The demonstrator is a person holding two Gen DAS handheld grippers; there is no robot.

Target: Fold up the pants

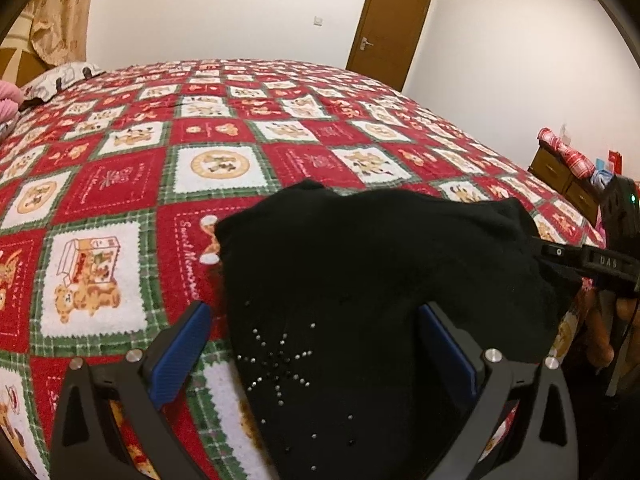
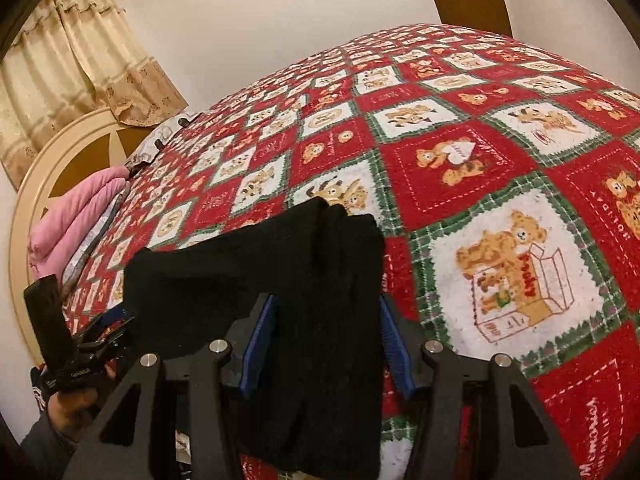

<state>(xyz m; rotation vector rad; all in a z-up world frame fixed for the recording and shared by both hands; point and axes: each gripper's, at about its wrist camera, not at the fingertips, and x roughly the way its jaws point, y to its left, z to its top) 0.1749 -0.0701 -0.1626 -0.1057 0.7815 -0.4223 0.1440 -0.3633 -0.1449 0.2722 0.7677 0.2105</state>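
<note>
While both tools gape, left tool (image 1: 314,344), right tool (image 2: 326,340), soft black pants (image 1: 380,260), fuzzy quilt (image 1: 160,168).

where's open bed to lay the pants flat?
Free: blanket beyond the black pants, toward the door; also the side by the teddy-box square. Crowded: headboard end, with pink bedding and pillow.

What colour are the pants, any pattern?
Black pants, with small silver studs in a starburst; clearest in the left wrist view.

A bed (image 1: 280,128) under a red bear-patterned blanket (image 2: 480,152) carries black pants (image 1: 380,264).
</note>
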